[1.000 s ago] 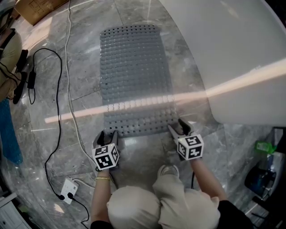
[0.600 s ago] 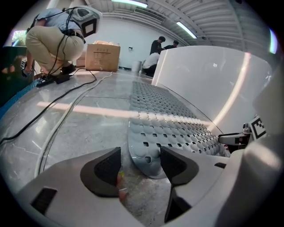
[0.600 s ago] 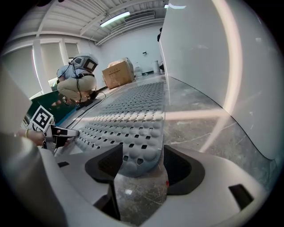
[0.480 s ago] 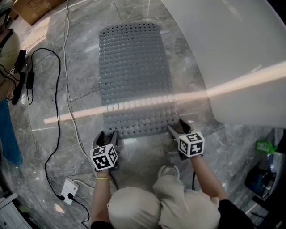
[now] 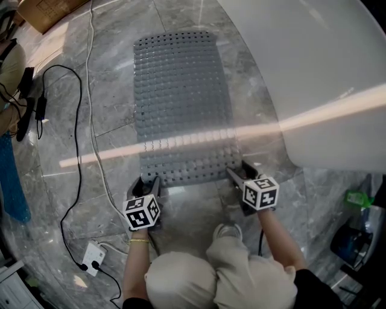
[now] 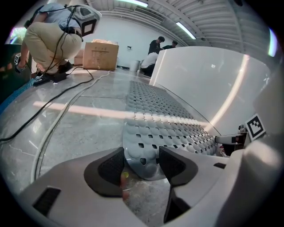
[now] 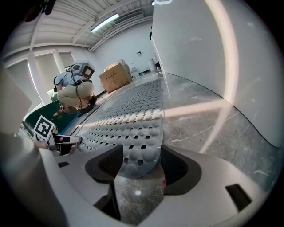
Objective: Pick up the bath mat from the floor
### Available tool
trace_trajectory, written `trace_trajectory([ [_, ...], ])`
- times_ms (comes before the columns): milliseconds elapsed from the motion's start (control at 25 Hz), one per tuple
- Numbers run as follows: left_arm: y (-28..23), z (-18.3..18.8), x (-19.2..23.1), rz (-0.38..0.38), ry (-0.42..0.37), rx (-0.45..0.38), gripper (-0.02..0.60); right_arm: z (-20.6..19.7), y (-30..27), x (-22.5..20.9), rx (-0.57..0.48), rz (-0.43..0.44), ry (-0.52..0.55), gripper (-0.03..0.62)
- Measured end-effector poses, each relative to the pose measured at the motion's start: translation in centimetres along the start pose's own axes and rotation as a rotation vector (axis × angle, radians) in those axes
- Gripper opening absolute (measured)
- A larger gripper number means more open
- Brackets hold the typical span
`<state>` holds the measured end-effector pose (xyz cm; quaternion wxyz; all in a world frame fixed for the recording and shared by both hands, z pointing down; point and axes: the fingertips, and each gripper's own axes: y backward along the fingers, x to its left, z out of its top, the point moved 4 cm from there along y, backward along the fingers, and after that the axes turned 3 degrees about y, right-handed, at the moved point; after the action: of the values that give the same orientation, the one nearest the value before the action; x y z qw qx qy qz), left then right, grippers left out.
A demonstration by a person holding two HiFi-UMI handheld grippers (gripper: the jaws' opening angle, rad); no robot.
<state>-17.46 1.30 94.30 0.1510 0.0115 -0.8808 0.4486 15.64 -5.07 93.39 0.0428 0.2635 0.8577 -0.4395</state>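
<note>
A grey perforated bath mat lies flat on the marble floor beside the bathtub. My left gripper is at the mat's near left corner. Its jaws stand apart, and the rounded corner of the mat lies between the pads. My right gripper is at the near right corner. Its jaws are spread wide, with that corner of the mat resting between them on the floor. The pads do not press on it.
A white bathtub curves along the mat's right side. Black and white cables and a power strip lie on the floor to the left. A cardboard box stands at the back left, and a crouching person is nearby.
Both grippers stay at the mat's near corners with only slight shifts. The mat lies as before.
</note>
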Motion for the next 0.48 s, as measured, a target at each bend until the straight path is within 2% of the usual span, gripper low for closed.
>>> trace_trajectory([
  [160,0.2,0.3,0.1,0.014,0.016,-0.017,0.220,0.5,0.5,0.0,-0.015,-0.004,0.008,0.260],
  [320,0.5,0.4,-0.1,0.016,0.008,-0.020,0.210,0.9,1.3,-0.9,-0.039,-0.042,0.004,0.117],
  [400,0.7,0.6,-0.1,0.025,0.009,-0.033,0.203,1.1,1.6,-0.9,-0.055,-0.030,-0.023,0.111],
  [440,1.0,0.8,0.0,0.030,0.021,-0.048,0.176,1.2,1.6,-0.8,-0.063,-0.013,-0.045,0.108],
  [480,1.2,1.0,0.0,0.026,0.043,-0.063,0.090,1.3,1.7,-0.7,-0.072,0.011,-0.070,0.100],
])
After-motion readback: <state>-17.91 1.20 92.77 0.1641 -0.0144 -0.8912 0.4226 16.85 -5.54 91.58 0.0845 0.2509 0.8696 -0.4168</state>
